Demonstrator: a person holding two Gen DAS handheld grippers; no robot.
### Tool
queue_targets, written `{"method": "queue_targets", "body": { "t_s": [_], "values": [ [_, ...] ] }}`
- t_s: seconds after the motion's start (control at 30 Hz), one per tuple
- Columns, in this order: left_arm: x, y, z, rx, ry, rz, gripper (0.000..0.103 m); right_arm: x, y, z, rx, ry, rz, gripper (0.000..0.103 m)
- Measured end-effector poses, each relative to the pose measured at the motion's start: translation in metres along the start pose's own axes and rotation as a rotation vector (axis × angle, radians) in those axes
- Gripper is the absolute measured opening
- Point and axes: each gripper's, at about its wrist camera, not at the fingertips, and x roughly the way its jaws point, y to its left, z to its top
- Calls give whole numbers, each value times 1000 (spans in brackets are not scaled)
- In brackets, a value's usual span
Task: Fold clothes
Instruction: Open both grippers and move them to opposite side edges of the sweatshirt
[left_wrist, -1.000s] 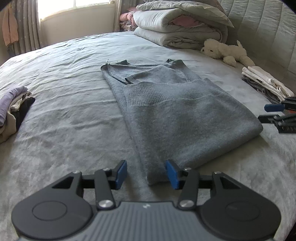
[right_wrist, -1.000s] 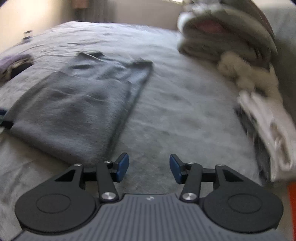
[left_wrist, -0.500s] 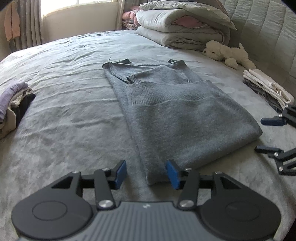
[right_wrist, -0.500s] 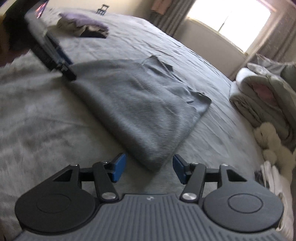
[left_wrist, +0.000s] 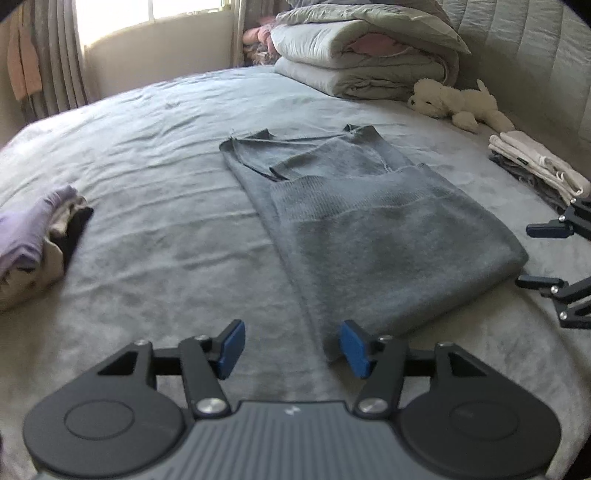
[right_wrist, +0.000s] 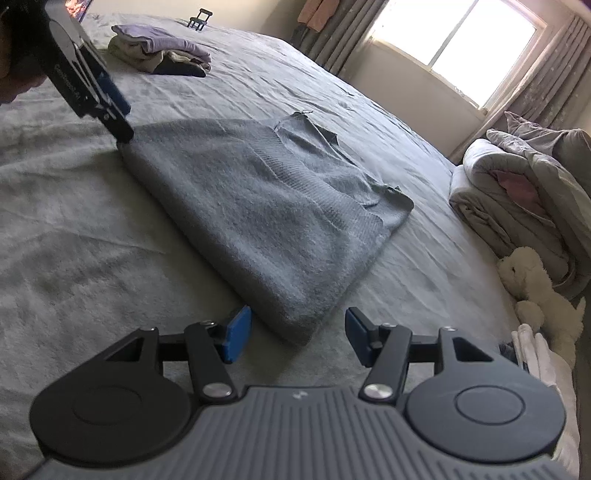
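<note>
Grey sweater (left_wrist: 373, 236), folded, flat

On the bed (left_wrist: 166, 155), the sweater (left_wrist: 369, 229) lies centre; clothes pile (left_wrist: 33, 236) at nine o'clock, plush dog (left_wrist: 454, 101) at two.

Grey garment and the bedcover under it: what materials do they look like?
Folded grey sweater: looks like soft knit, wool or acrylic unclear; matte, fuzzy nap, ribbed band across the upper layer. Grey bedcover: seems a short-pile plush or velvety fabric; slight sheen and shading streaks along its wrinkles.
</note>
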Motion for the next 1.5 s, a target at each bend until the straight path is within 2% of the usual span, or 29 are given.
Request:
{"method": "queue_targets", "body": {
  "t_s": [0.13, 0.23, 0.63, 0.97, 1.1, 1.27, 1.47, 1.5],
  "values": [
    [-5, -5, -2, 47, -1, -43, 60, 1, 0, 0, -4, 1, 1, 60],
    [-14, -11, -4, 115, -37, -39, 70, -1, 2, 1, -9, -4, 11, 60],
    [-25, -33, -13, 311, -98, -69, 71, 0, 3, 2, 4, 1, 63, 60],
    [-21, -43, -19, 454, -135, -140, 70, 3, 3, 1, 6, 3, 64, 60],
    [-18, -48, -23, 519, -150, -161, 70, 0, 5, 2, -13, -27, 65, 60],
    [-8, -47, -20, 559, -143, -212, 70, -7, 6, 5, -29, -84, 100, 60],
    [18, -40, -14, 595, -99, -214, 70, 15, 2, 4, -24, -27, 124, 57],
    [20, -37, -12, 588, -99, -220, 70, 17, -1, 5, -10, -25, 124, 54]
  ]
}}
